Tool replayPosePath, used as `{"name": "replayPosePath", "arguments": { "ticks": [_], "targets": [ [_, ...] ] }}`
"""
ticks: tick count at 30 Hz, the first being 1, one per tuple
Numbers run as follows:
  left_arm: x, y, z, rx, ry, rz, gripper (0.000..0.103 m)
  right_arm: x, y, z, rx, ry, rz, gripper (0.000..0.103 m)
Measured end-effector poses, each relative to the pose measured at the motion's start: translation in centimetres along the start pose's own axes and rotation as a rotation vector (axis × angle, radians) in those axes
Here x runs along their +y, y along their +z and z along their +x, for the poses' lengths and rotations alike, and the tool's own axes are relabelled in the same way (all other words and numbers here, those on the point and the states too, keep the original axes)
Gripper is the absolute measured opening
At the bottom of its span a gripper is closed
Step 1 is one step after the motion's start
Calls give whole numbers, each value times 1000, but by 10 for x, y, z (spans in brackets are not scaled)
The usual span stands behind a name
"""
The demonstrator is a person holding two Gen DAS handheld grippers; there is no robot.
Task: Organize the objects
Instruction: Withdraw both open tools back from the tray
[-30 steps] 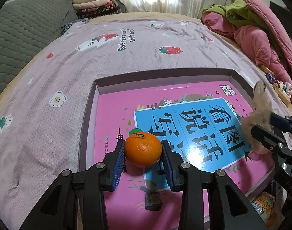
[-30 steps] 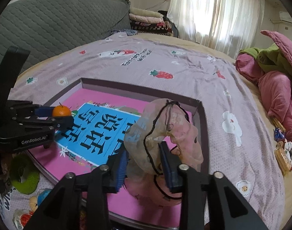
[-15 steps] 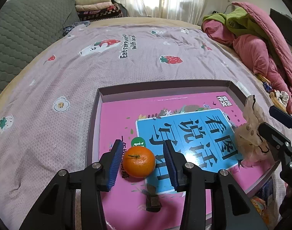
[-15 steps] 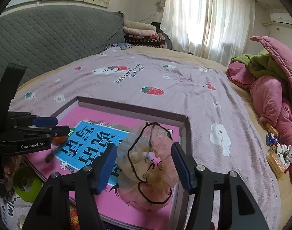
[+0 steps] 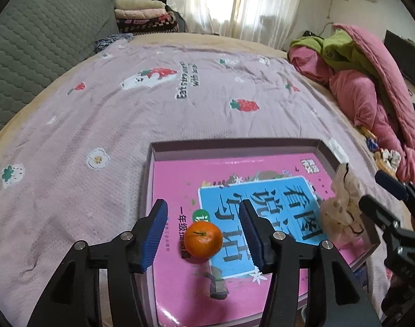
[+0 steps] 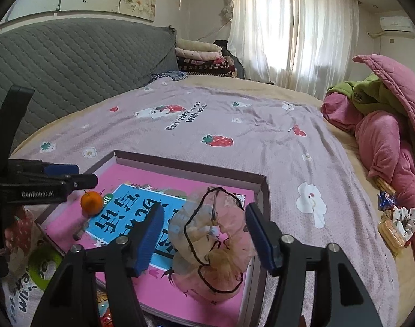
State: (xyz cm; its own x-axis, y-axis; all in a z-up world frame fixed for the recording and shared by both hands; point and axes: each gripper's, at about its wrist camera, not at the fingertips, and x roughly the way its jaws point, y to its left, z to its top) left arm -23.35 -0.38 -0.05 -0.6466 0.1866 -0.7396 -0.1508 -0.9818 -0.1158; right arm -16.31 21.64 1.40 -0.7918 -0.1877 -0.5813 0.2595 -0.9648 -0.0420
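An orange tangerine rests on the pink and blue book inside a shallow purple-grey box on the bed. My left gripper hovers just above the tangerine, jaws opening, pads clear of the fruit on both sides. A sheer peach scrunchie with black trim lies on the book at the box's right corner. My right gripper stands around the scrunchie, jaws opening, pads apart from the fabric. The tangerine and the left gripper also show in the right wrist view.
The lilac strawberry-print bedspread spreads beyond the box. A pink and green quilt pile lies at the right, with snack packets and a white scrunchie beside it. A grey padded headboard stands at the left. A small dark object lies on the book.
Both grippers went from shut to open and lifted. The left one let go of the tangerine, which stays on the book. The right one let go of the scrunchie, which spread out in the box.
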Motion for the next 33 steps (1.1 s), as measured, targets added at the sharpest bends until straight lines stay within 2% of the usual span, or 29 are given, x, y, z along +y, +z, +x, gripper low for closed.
{"name": "replayPosePath", "arguments": {
  "ticks": [3, 6, 10, 15, 23, 33],
  "targets": [
    [1, 3, -12, -29, 6, -4, 59, 0, 2, -5, -18, 4, 4, 72],
    [0, 3, -25, -58, 20, 3, 67, 0, 4, -10, -27, 1, 6, 77],
    [-7, -2, -41, -90, 57, 18, 70, 2, 6, -14, -33, 8, 7, 77],
    [-20, -15, -55, -106, 70, 44, 71, 5, 1, -22, -34, -22, -4, 77],
    [-29, -47, -76, -128, 68, 39, 71, 5, -4, -39, -52, -11, 13, 80],
    [-47, -88, -87, -114, 50, 62, 71, 8, -18, -62, -73, -8, 46, 85]
  ]
}}
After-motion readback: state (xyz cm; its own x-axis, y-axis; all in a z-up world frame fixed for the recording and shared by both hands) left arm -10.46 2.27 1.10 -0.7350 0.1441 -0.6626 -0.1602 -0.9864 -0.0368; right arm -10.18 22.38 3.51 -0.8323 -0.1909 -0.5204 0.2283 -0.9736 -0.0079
